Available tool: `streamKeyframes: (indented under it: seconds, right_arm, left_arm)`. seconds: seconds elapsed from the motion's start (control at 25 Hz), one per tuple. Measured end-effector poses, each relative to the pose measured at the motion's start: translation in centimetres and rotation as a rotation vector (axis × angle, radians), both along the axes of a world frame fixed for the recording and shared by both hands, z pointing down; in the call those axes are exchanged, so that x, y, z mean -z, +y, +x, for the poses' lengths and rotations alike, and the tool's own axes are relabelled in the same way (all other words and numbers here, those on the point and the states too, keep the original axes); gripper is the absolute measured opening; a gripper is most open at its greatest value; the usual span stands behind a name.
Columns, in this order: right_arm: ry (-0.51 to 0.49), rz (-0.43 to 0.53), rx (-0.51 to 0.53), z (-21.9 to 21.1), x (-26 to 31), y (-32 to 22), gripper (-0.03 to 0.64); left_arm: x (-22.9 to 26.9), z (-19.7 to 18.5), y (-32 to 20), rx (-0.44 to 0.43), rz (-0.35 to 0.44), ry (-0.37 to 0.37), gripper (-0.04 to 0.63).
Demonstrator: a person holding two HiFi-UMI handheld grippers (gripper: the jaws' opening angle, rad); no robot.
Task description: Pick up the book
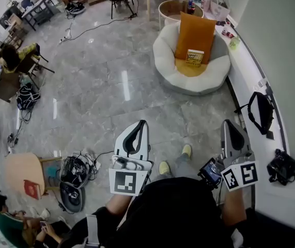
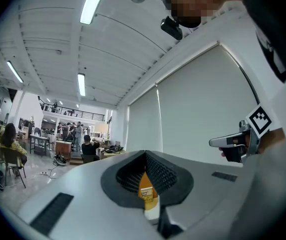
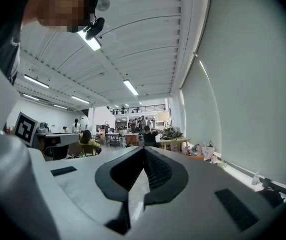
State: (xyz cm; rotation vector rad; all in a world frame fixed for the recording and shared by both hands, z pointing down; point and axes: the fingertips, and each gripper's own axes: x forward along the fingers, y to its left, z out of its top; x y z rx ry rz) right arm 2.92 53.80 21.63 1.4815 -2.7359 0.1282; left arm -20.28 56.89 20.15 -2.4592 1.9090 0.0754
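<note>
Book [image 1: 194, 57] far on orange cushion [image 1: 196, 32] in white beanbag [image 1: 168, 53] | my left gripper [image 1: 139, 128], right gripper [image 1: 230, 125] both pressed together, empty | black bag [image 1: 261, 111] right, cable clutter [image 1: 74, 172] near left

The book [image 1: 195, 57] is set on the round seat [image 1: 209, 79] at the far right, propped before a cushion [image 1: 195, 27] that is leaned against the seat's back. A round table [image 1: 169, 8] is placed just behind the seat. A ledge [image 1: 250, 66] is run along the right wall, and a bag [image 1: 261, 111] is seen by it, nearer. The left gripper [image 1: 139, 124] and the right gripper [image 1: 229, 123] are held side by side in the near middle, well apart from the seat. A low table [image 1: 17, 172] is placed at the near left.
</note>
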Motion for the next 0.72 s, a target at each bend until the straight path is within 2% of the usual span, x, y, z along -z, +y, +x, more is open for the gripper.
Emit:
streamKeyframes:
  seconds: [0.36, 0.72]
  right_arm:
    - [-0.004, 0.001, 0.010, -0.5, -0.9, -1.1, 0.012]
    - [-0.010, 0.027, 0.017, -0.5, -0.9, -5.0, 0.012]
  left_arm:
    - [-0.7, 0.1, -1.0, -0.011, -0.001, -0.014, 0.011]
    - [-1.1, -0.3, -4.2, 0.007, -0.005, -0.022, 0.011]
